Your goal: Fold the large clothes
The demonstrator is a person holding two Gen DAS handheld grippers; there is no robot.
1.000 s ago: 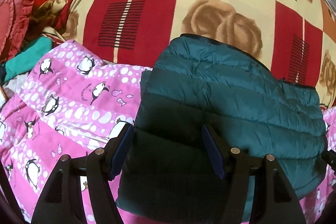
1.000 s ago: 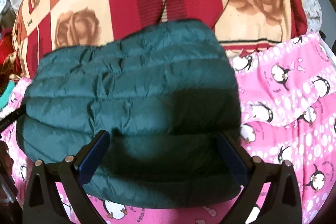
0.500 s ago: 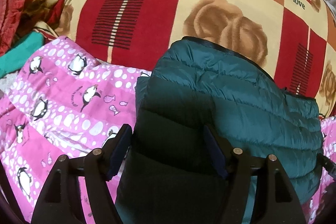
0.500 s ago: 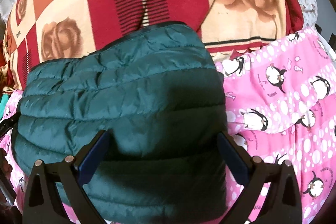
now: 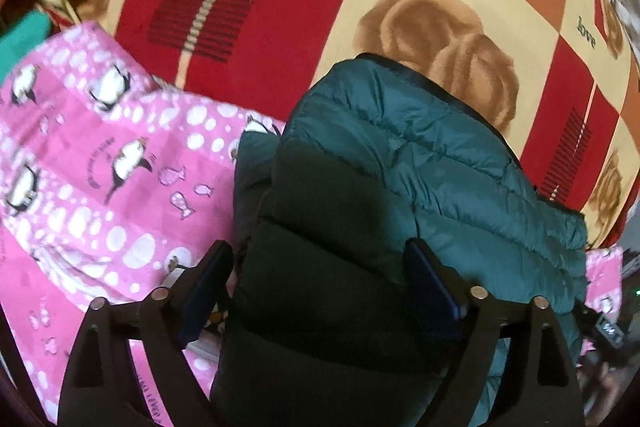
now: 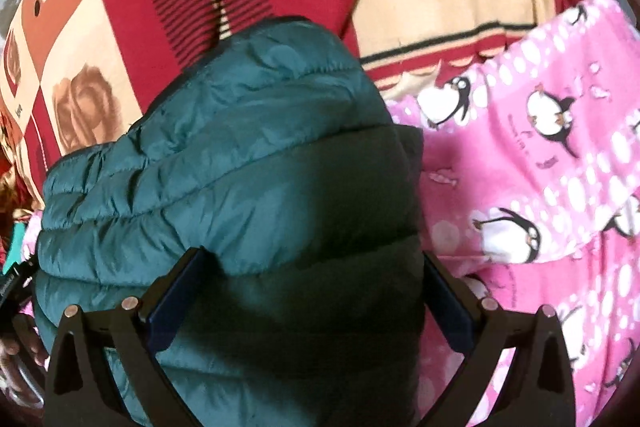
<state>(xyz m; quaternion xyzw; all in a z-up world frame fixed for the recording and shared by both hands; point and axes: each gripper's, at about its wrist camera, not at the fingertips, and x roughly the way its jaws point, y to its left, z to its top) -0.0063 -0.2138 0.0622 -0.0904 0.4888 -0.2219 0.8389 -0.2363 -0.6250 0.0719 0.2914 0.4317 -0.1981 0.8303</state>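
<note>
Both grippers closer to folded teal puffer jacket (image 5: 400,187) than before; left gripper (image 5: 320,291) jaws opening, jacket between; right gripper (image 6: 308,295) spread wide, straddling jacket's lower edge

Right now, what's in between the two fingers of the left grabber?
The green puffy jacket. In the left wrist view its near edge fills the gap of the left gripper, whose jaws are opening. Pink penguin fabric lies beside it.

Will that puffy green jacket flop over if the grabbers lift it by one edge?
Probably. The green jacket looks soft and quilted, so it would likely sag and unfold. Its shiny fabric might slip between the pads. It looks puffy, so probably light for its size.
</note>
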